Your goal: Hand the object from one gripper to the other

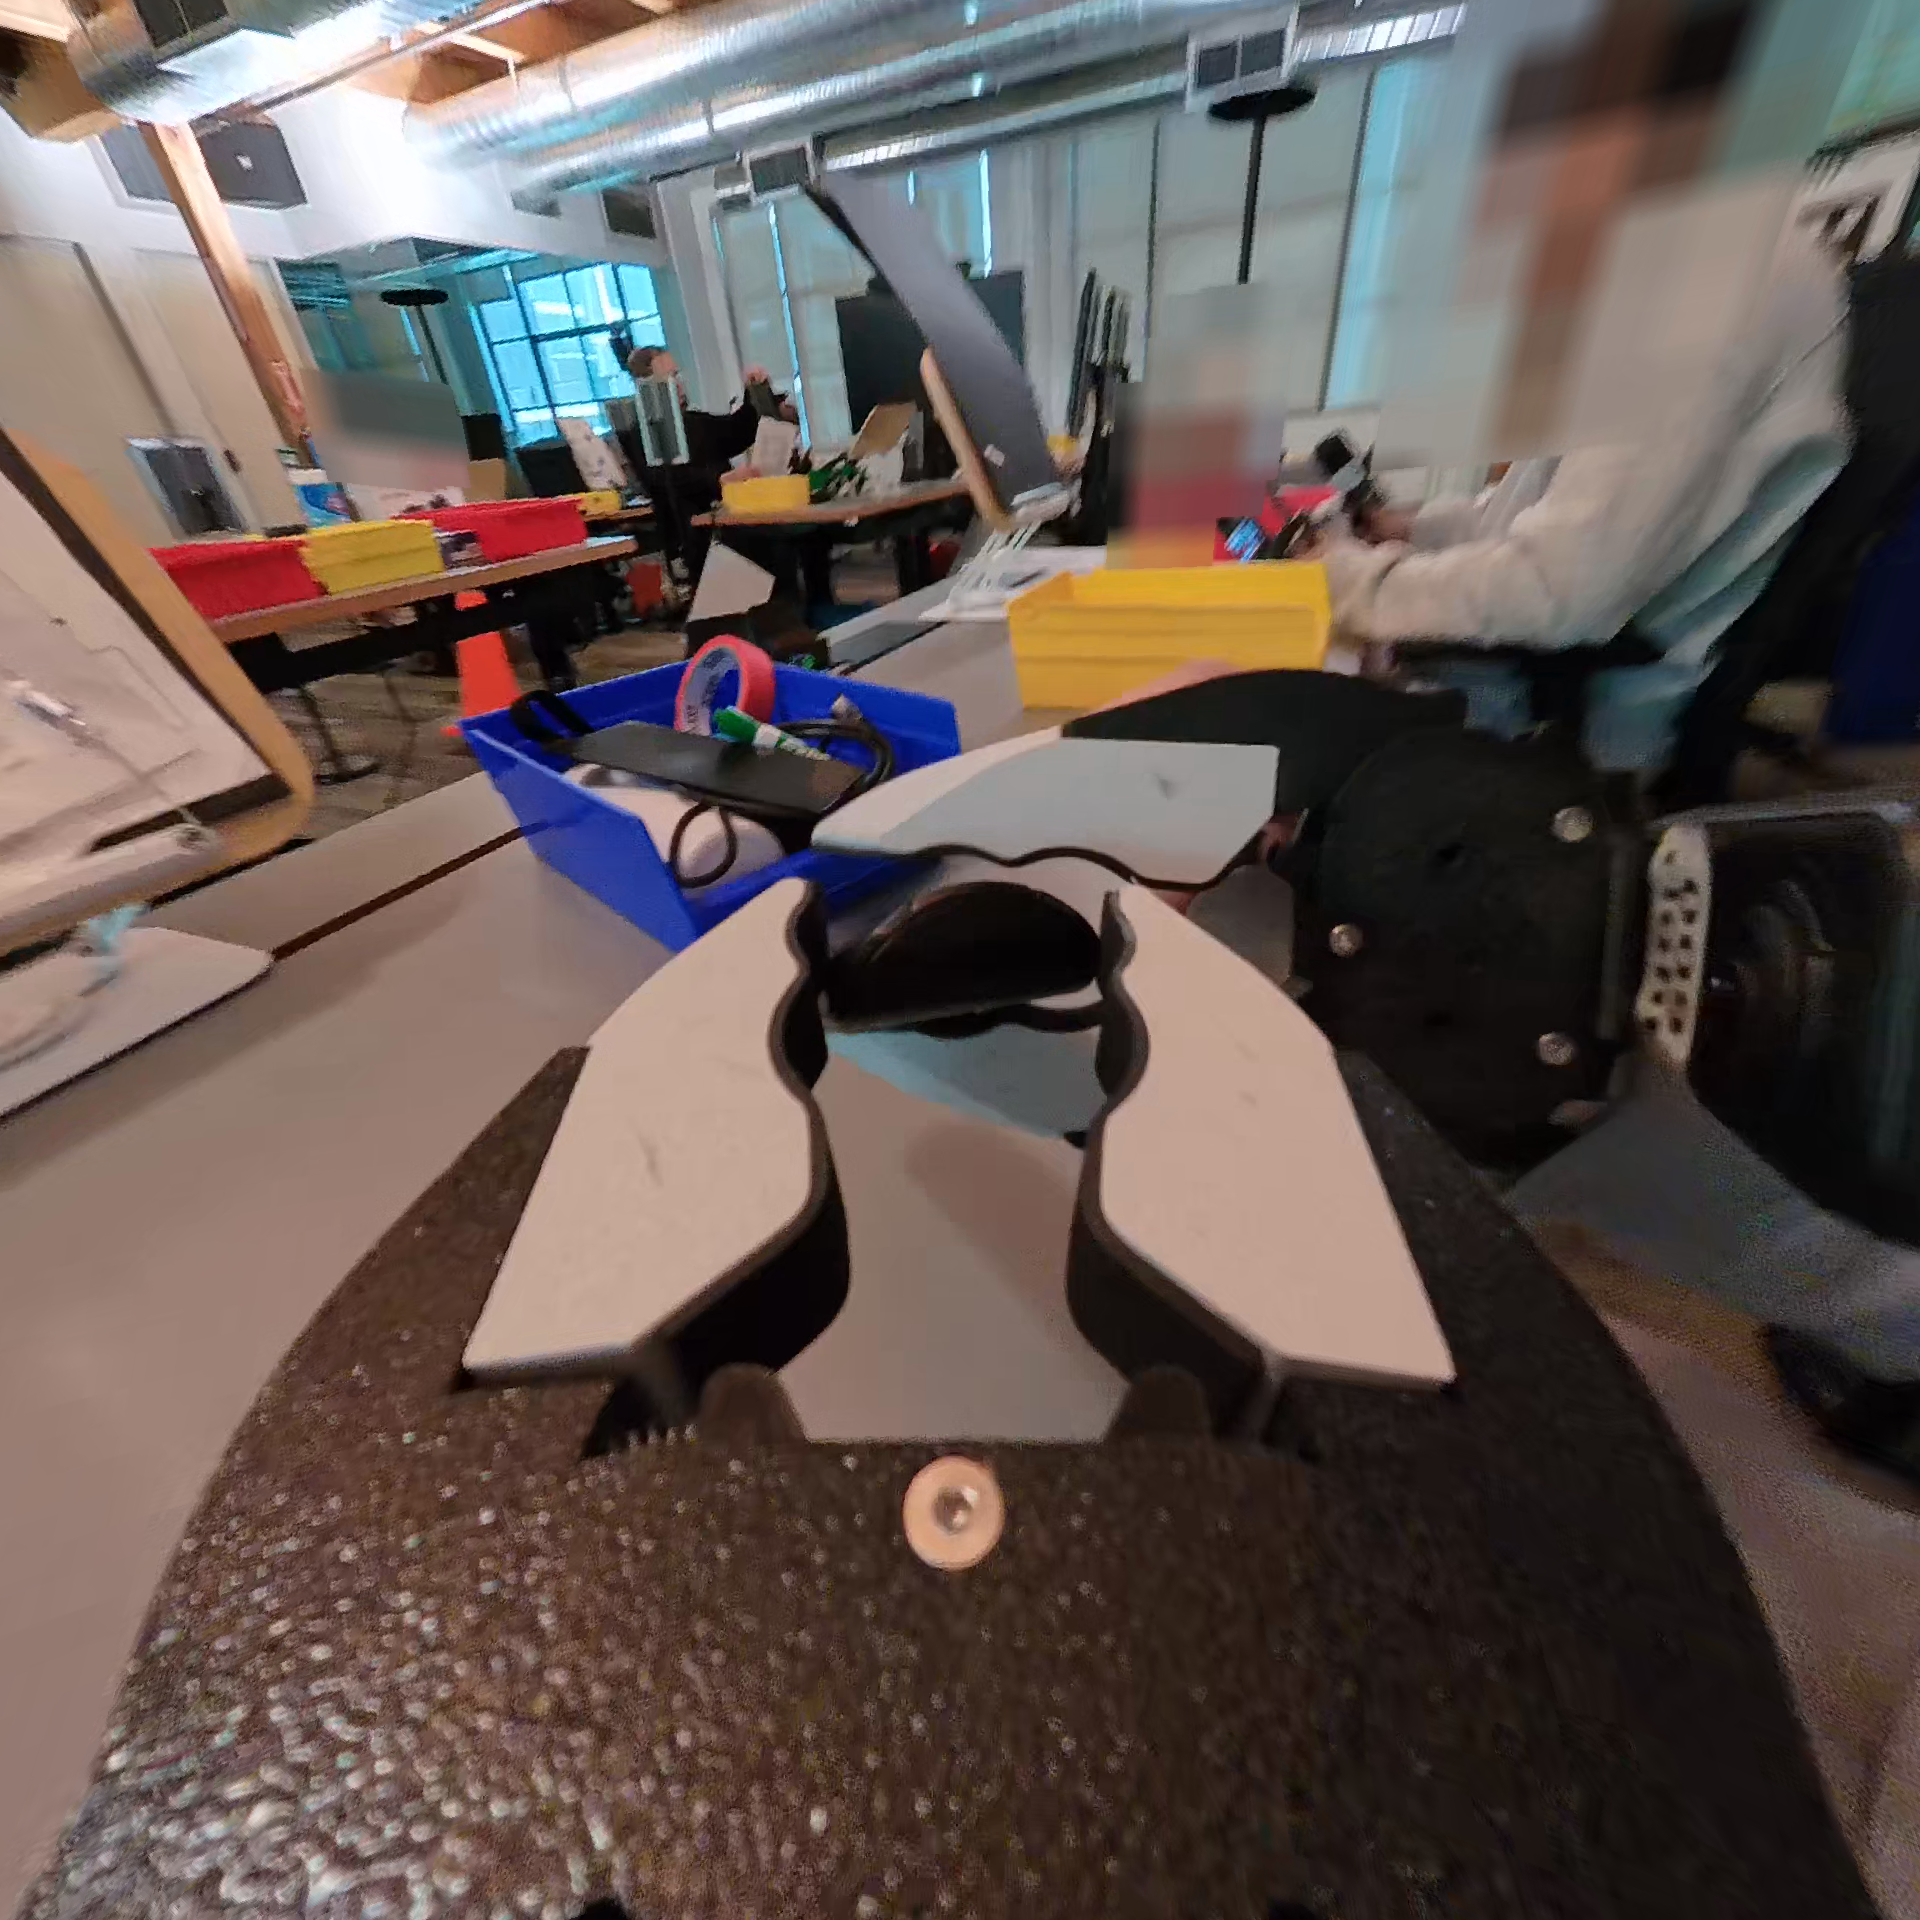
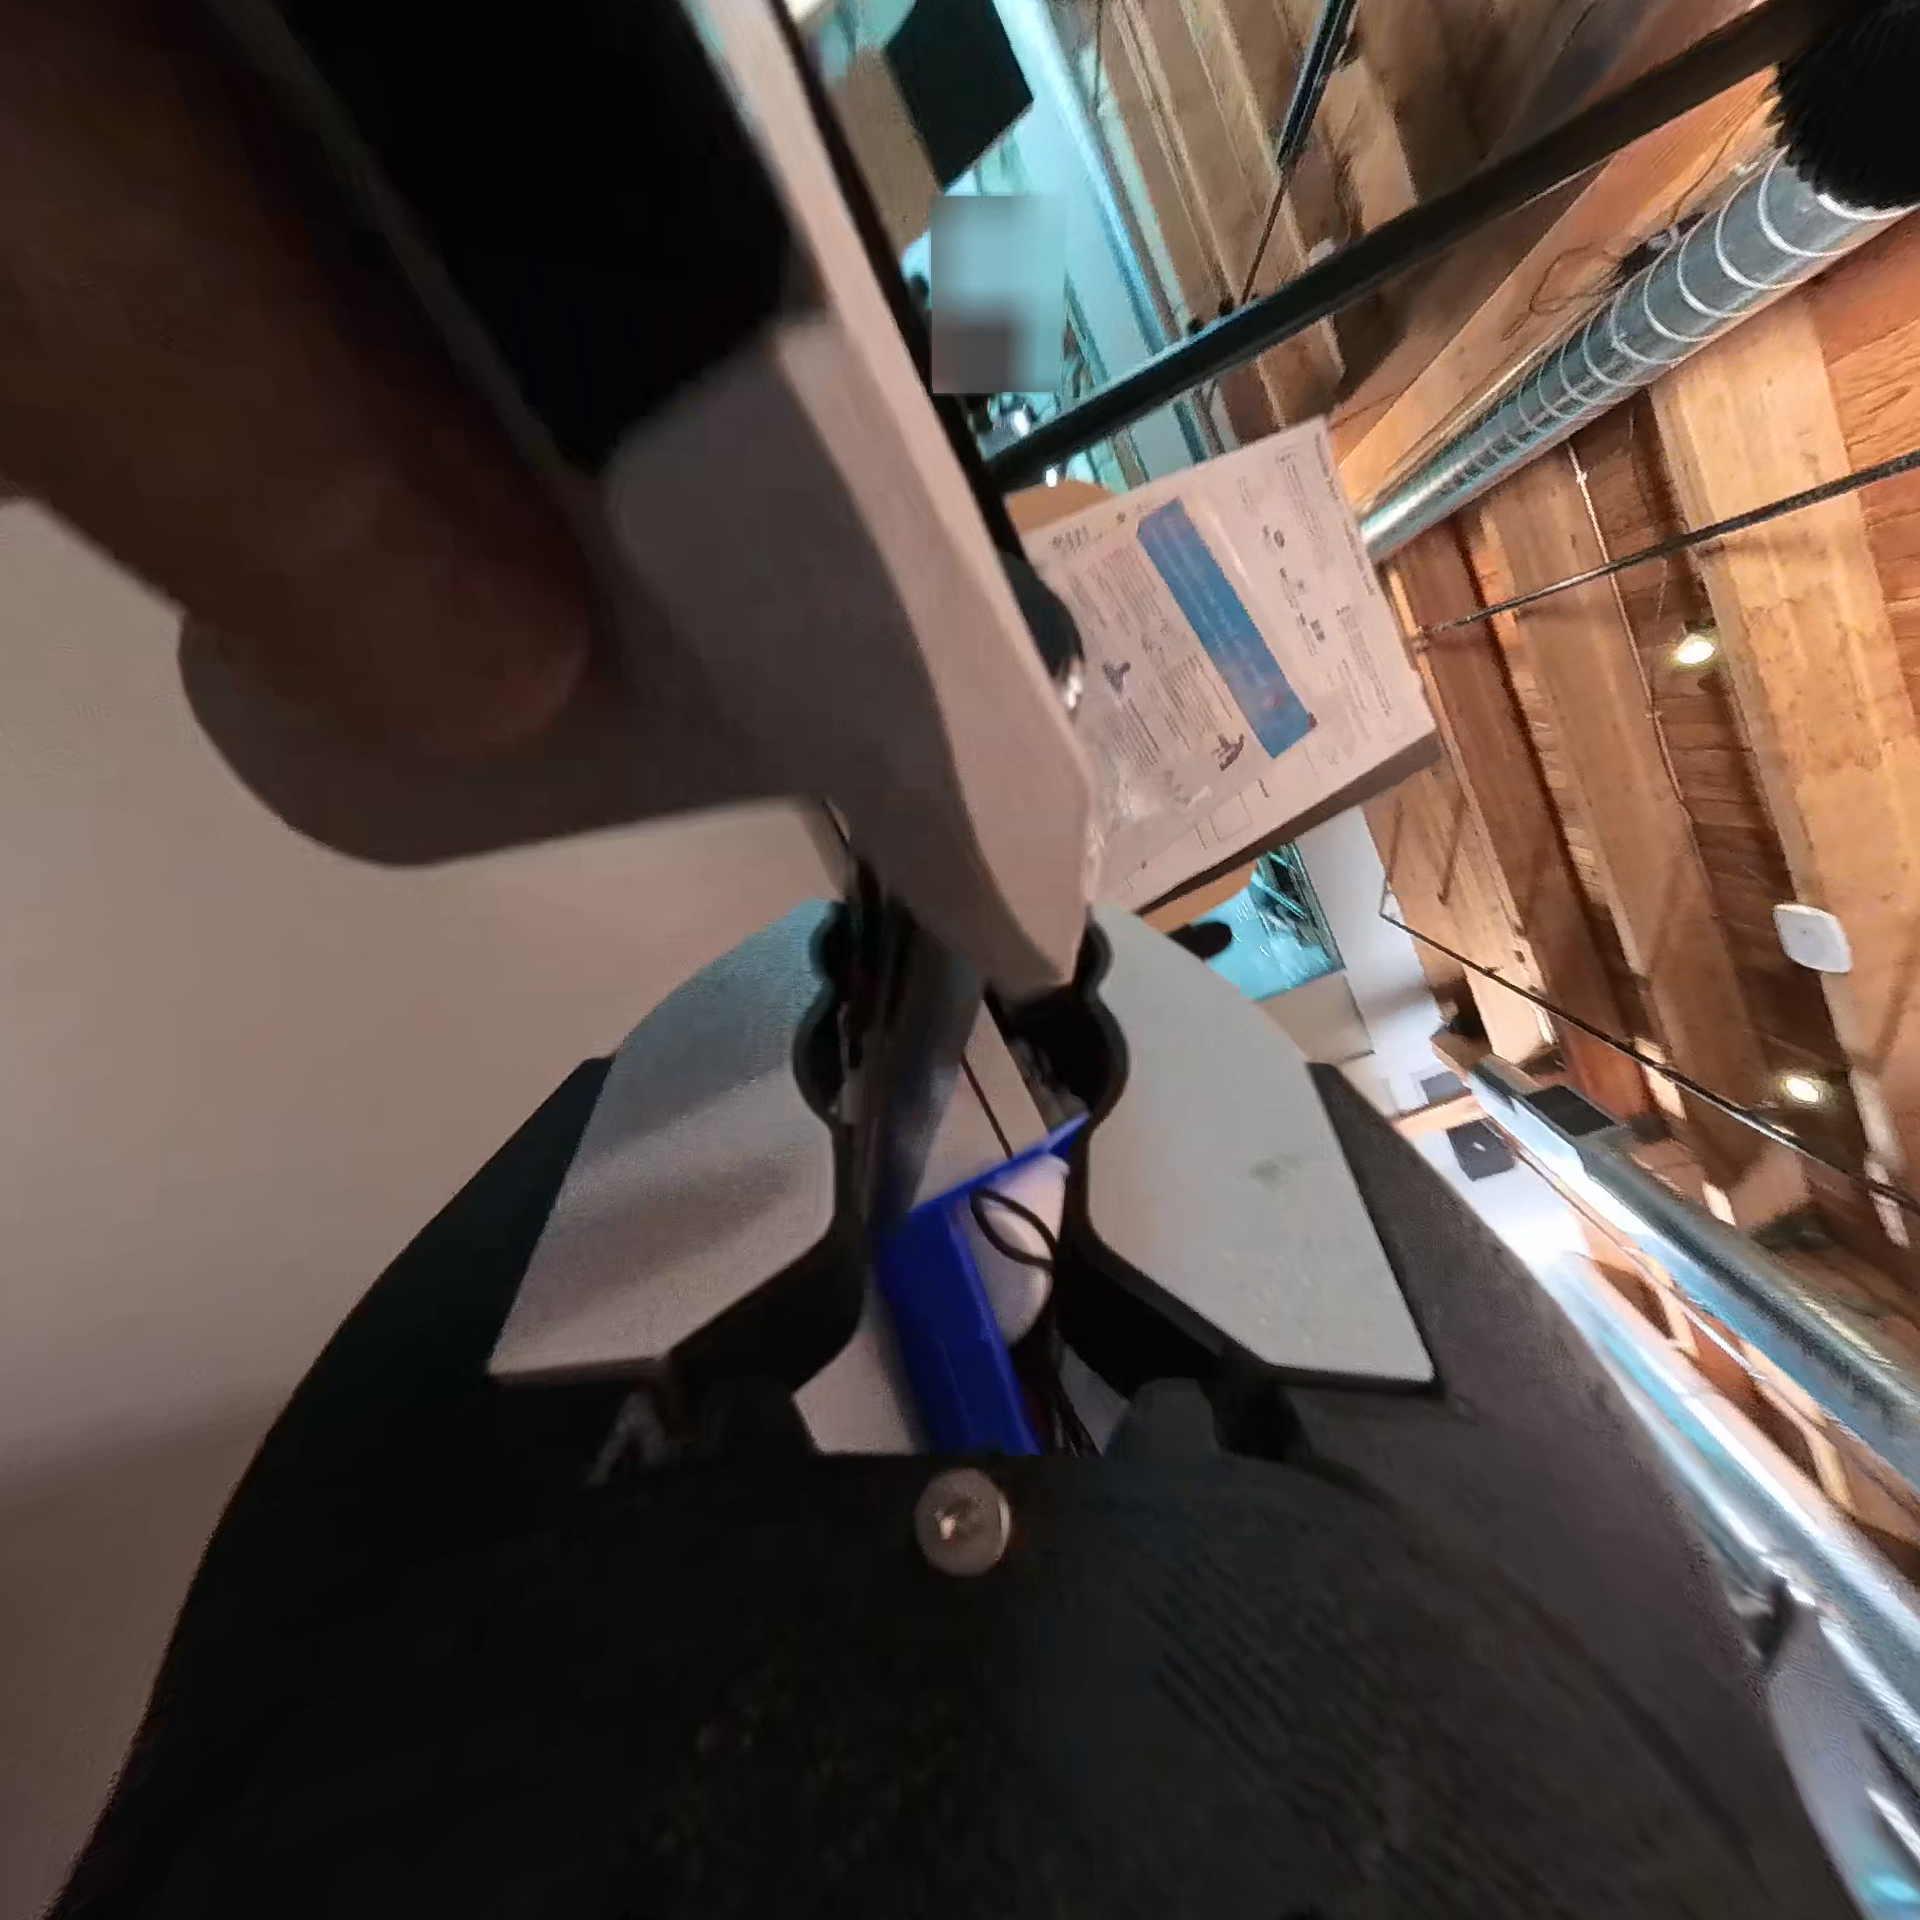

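The black object (image 1: 966, 966) is looking like a flat, matte piece with a rounded, dome-like top edge and a straighter bottom edge. Honestly can't tell what it actually is. It's hanging up off the table, tipping a little so its broad face is showing. It's sitting right between the tips of the left gripper (image 1: 956, 935), which is pinching it by its two side edges. The right gripper (image 2: 966, 966) is lying sideways around it, one finger passing just above and one just below, with slim gaps showing, so not really squeezing. From the right wrist view it's mostly hiding behind fingers.
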{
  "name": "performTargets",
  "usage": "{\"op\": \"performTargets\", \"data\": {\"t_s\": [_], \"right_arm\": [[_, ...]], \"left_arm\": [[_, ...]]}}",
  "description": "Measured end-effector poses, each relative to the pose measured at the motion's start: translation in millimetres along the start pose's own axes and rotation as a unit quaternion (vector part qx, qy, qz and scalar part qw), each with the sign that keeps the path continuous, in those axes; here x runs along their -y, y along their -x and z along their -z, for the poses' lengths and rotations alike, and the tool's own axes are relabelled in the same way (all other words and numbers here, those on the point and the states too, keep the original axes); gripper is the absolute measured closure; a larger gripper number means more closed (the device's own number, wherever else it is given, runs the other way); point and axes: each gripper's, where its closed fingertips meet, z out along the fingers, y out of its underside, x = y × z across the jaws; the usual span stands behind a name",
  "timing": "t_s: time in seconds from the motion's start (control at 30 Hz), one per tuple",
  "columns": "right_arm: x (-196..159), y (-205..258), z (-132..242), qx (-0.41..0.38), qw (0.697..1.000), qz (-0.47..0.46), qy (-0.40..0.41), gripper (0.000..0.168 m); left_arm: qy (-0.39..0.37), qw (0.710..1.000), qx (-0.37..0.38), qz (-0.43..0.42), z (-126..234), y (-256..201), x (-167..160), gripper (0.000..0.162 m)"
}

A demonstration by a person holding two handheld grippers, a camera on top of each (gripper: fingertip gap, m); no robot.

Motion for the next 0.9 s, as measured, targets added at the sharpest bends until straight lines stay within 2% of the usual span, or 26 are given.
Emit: {"op": "performTargets", "data": {"t_s": [0.13, 0.3, 0.43, 0.63, 0.73, 0.8, 0.83, 0.9], "right_arm": [[6, -5, 2, 0.016, 0.996, -0.065, -0.056, 0.108], [12, -8, 7, 0.032, 0.986, -0.105, -0.128, 0.109], [10, -2, 10, 0.075, 0.98, -0.109, -0.149, 0.109], [15, -4, 22, 0.1, 0.964, -0.126, -0.21, 0.117], [12, -5, 22, 0.108, 0.959, -0.145, -0.216, 0.121], [16, -1, 26, 0.131, 0.949, -0.164, -0.236, 0.126], [19, 1, 29, 0.143, 0.943, -0.169, -0.249, 0.135], [20, 4, 29, 0.162, 0.937, -0.188, -0.245, 0.142]], "left_arm": [[-0.056, 0.99, -0.06, 0.117, 11, 11, 15, 0.114], [-0.1, 0.943, -0.141, 0.286, 22, 28, 22, 0.114], [-0.13, 0.911, -0.17, 0.352, 28, 38, 26, 0.115], [-0.174, 0.85, -0.211, 0.45, 42, 58, 36, 0.114], [-0.176, 0.824, -0.223, 0.491, 44, 65, 34, 0.114], [-0.195, 0.8, -0.231, 0.518, 48, 71, 36, 0.114], [-0.197, 0.792, -0.239, 0.526, 48, 71, 36, 0.115], [-0.199, 0.786, -0.242, 0.533, 48, 73, 34, 0.115]]}}
